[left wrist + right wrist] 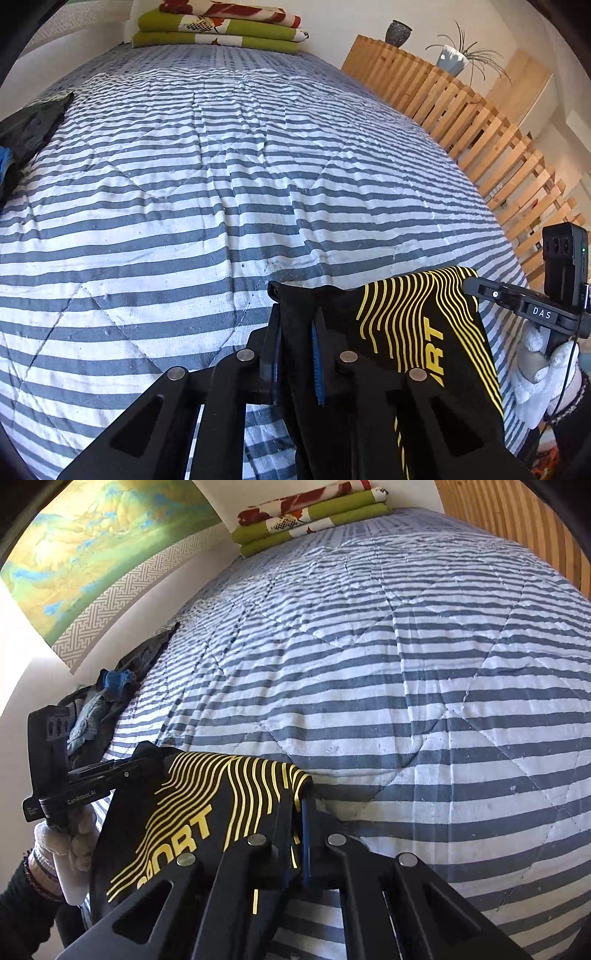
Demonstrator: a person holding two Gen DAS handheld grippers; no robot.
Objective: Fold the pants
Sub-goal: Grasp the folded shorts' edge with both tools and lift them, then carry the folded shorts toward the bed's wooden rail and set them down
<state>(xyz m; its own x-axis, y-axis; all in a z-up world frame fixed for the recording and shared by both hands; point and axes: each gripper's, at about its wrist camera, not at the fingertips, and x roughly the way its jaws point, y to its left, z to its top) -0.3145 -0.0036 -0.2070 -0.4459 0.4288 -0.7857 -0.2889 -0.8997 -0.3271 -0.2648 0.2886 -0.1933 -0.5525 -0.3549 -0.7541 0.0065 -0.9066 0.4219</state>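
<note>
The pants [417,325] are black with wavy yellow lines and yellow lettering. They hang over the near edge of the blue-and-white striped bed, stretched between both grippers. My left gripper [295,325] is shut on the left corner of their top edge, with black cloth pinched between its fingers. In the right wrist view the same pants [207,797] fill the lower left, and my right gripper [301,797] is shut on their right corner. Each view shows the other gripper and its white-gloved hand holding the far end of the cloth.
The striped quilt [229,177] spreads ahead. Folded green, red and white bedding [221,29] lies at the far end. A heap of dark and blue clothes [110,698] sits at the left edge by the wall. A wooden slatted rail [472,122] runs along the right.
</note>
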